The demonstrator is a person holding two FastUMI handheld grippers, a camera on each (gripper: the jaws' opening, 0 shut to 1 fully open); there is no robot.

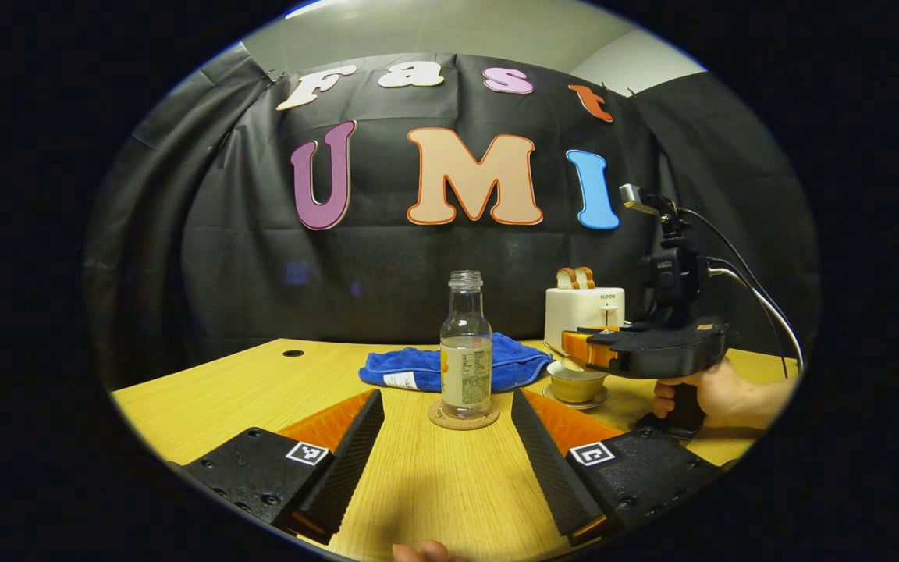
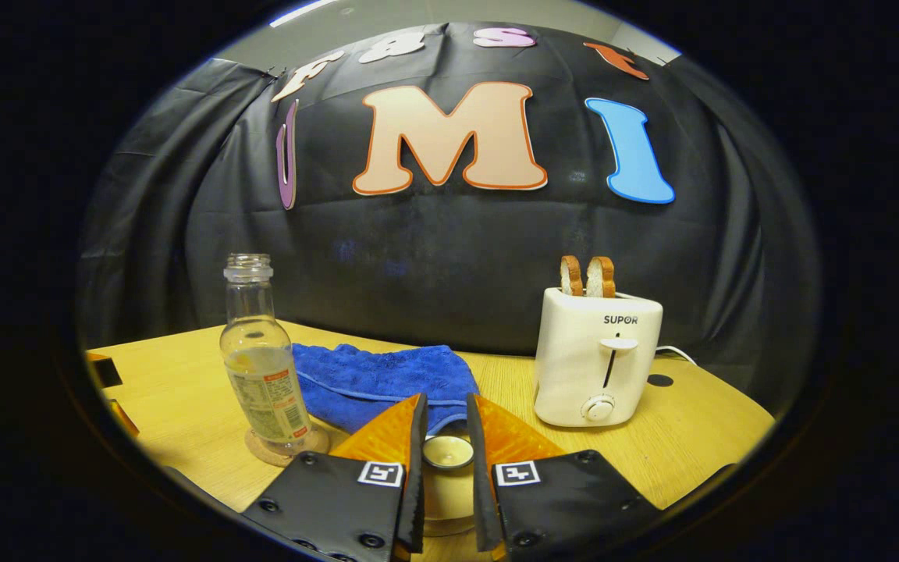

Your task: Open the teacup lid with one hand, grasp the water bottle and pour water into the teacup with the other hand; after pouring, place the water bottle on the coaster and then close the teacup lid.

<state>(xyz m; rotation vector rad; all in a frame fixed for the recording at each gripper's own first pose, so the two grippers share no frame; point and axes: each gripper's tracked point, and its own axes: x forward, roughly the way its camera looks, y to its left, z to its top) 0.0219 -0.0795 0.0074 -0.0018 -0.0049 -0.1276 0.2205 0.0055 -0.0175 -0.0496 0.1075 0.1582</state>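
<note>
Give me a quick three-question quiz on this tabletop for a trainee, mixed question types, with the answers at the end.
1. True or false: the water bottle stands upright on the coaster.
2. What lies on the table right behind the water bottle? A) a blue cloth B) a metal tray C) a stack of books
3. Fill the gap: the left tool is ___, its fingers spread wide and gripping nothing.

Key: 1 true; 2 A; 3 open.
</note>
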